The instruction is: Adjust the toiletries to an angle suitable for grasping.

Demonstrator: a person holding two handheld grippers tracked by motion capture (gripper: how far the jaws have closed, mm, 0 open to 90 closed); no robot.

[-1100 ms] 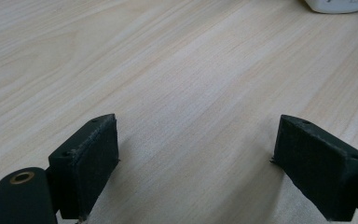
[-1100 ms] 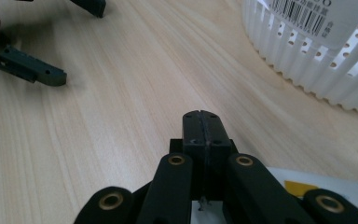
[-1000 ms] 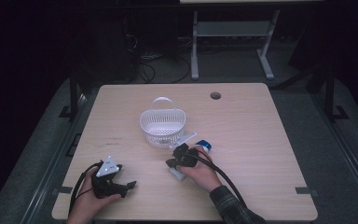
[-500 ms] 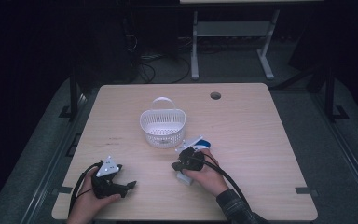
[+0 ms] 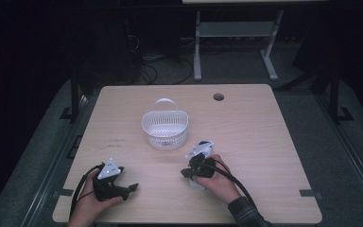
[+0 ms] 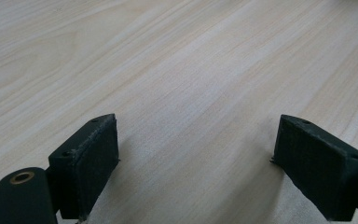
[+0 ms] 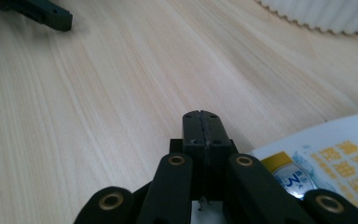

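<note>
A white plastic basket (image 5: 165, 128) with a handle stands near the table's middle; its ribbed rim shows at the top right of the right gripper view (image 7: 326, 16). A white packet (image 5: 201, 149) with a blue end lies flat just right of the basket's front. In the right gripper view the packet (image 7: 328, 156) carries yellow print and lies beside my jaws. My right gripper (image 5: 185, 172) (image 7: 200, 122) rests low by the packet, shut with nothing between the jaws. Near the front left, my left gripper (image 5: 128, 188) (image 6: 196, 158) sits open over bare wood.
The light wooden table (image 5: 246, 132) has a round cable hole (image 5: 218, 97) at the back right. Dark floor surrounds it, and a white desk frame (image 5: 231, 42) and cables stand behind. The left gripper's jaw (image 7: 46, 16) shows far off in the right gripper view.
My right gripper has drawn back a little from the basket toward the near edge, leaving the white packet more exposed. The left gripper has stayed in place.
</note>
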